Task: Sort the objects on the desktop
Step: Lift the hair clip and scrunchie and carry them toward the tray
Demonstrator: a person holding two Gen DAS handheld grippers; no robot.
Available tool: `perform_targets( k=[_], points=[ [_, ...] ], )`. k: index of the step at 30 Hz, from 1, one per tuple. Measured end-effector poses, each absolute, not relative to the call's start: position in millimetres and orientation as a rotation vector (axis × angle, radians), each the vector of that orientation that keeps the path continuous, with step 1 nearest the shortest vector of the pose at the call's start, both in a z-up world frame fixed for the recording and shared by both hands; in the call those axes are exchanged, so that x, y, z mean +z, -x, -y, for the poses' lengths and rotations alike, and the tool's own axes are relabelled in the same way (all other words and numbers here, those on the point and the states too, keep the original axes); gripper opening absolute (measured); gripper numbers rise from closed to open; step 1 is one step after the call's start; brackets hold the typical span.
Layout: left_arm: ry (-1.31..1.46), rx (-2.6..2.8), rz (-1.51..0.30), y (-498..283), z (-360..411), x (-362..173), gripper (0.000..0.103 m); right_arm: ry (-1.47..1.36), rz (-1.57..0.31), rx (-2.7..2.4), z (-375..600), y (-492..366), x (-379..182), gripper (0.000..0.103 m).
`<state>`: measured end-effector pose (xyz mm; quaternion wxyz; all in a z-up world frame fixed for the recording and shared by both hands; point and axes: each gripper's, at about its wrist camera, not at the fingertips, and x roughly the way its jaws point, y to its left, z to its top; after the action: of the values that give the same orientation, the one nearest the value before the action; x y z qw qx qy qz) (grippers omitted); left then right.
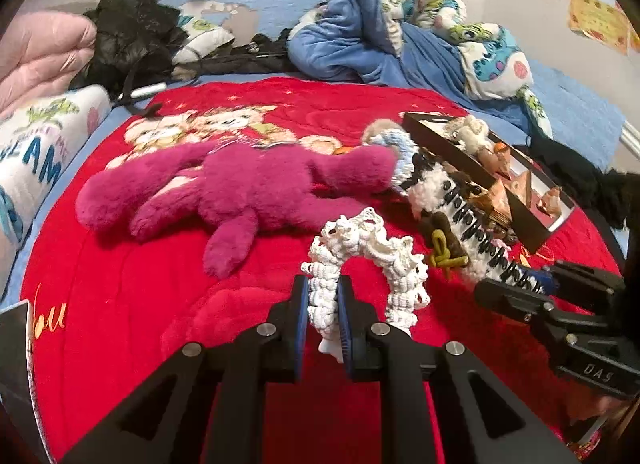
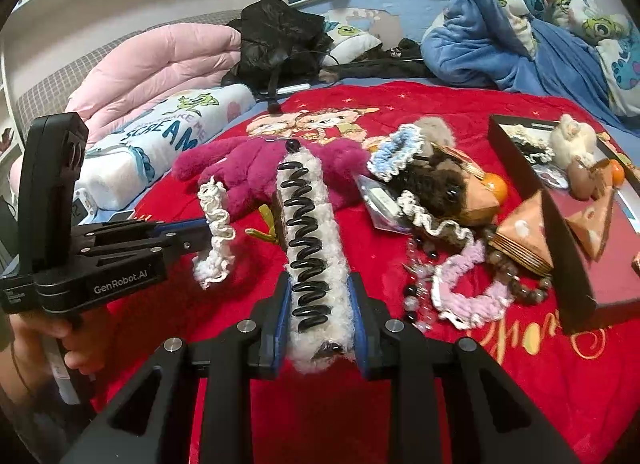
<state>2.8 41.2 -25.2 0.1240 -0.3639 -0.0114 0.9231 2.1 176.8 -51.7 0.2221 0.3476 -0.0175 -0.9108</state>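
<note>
Right wrist: red blanket (image 2: 520, 404) lies bare beside dark box (image 2: 576, 264).

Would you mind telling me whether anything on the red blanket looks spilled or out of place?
Yes: beside the black box, a bead bracelet, a lilac scrunchie and a triangular wooden piece lie jumbled on the red blanket rather than inside it.

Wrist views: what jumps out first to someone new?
Each gripper is clamped on something: the left gripper holds a white crocheted scrunchie, the right gripper a fluffy white hair clip with a black wavy coil. Behind them a magenta plush toy sprawls across the red blanket, left of a black box and scattered accessories.
</note>
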Motion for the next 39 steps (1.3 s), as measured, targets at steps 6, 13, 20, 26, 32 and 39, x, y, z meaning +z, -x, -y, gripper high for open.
perform_targets(
  k=[6, 13, 20, 26, 32, 39],
  points=[
    [1.011, 2.645, -0.013, -10, -67, -24, 0.015, -0.946, 0.079, -2.544, -198, -13, -47, 0.026],
    [1.016, 2.562, -0.044, -24, -97, -28, 0.015, -0.938, 0.130, -2.585, -230, -29, -36, 0.026],
    [0.985, 2.508, -0.065, -39, -128, -24, 0.015, -0.879, 0.133, -2.684, -269, -52, -18, 0.026],
    [0.960, 2.477, -0.107, -49, -151, -23, 0.015, -0.858, 0.185, -2.780, -312, -71, -12, 0.026],
    [0.934, 2.456, -0.116, -58, -173, -20, 0.015, -0.827, 0.190, -2.837, -339, -90, -6, 0.026],
    [0.913, 2.430, -0.137, -69, -194, -19, 0.015, -0.812, 0.239, -2.894, -371, -105, -6, 0.026]
  ],
)
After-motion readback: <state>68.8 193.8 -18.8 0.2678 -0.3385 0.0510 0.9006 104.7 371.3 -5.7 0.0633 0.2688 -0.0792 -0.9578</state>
